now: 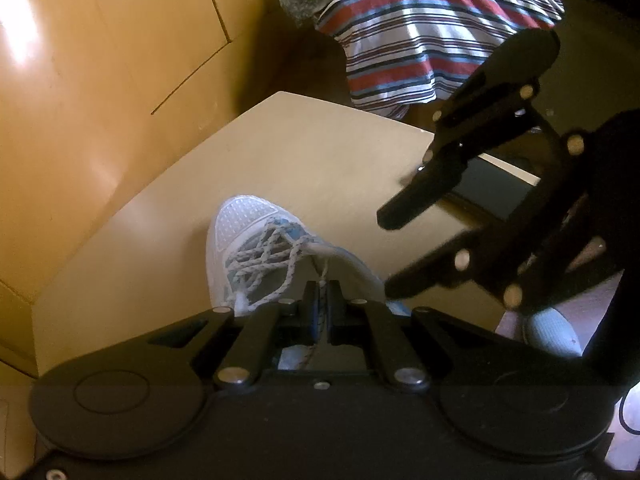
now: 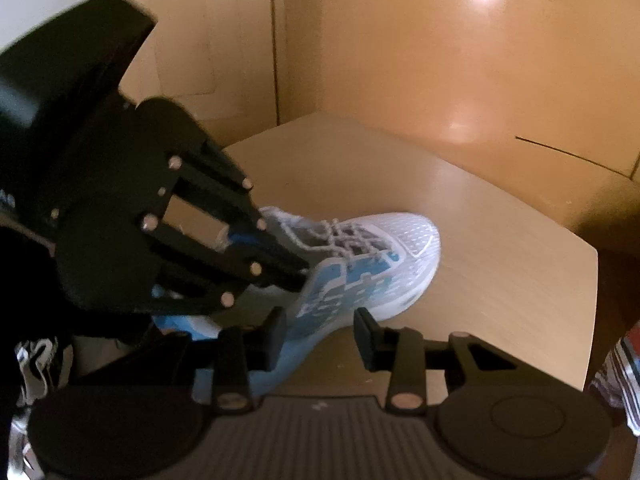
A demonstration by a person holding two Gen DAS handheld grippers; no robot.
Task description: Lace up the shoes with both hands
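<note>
The left gripper [image 1: 321,300] had its fingers pressed together on a speckled white lace [image 1: 325,270] of the sneaker [image 1: 240,236] — white mesh toe, blue-patterned side — lying on the tabletop [image 1: 320,152]. The right gripper [image 2: 320,332] stood with fingers spread, empty. Only the left view showed a striped cloth [image 1: 420,40] beyond.

Bare table [image 1: 320,152] lies open beyond the shoe [image 1: 244,220]; wooden panels [image 1: 100,80] wall the far side.
</note>
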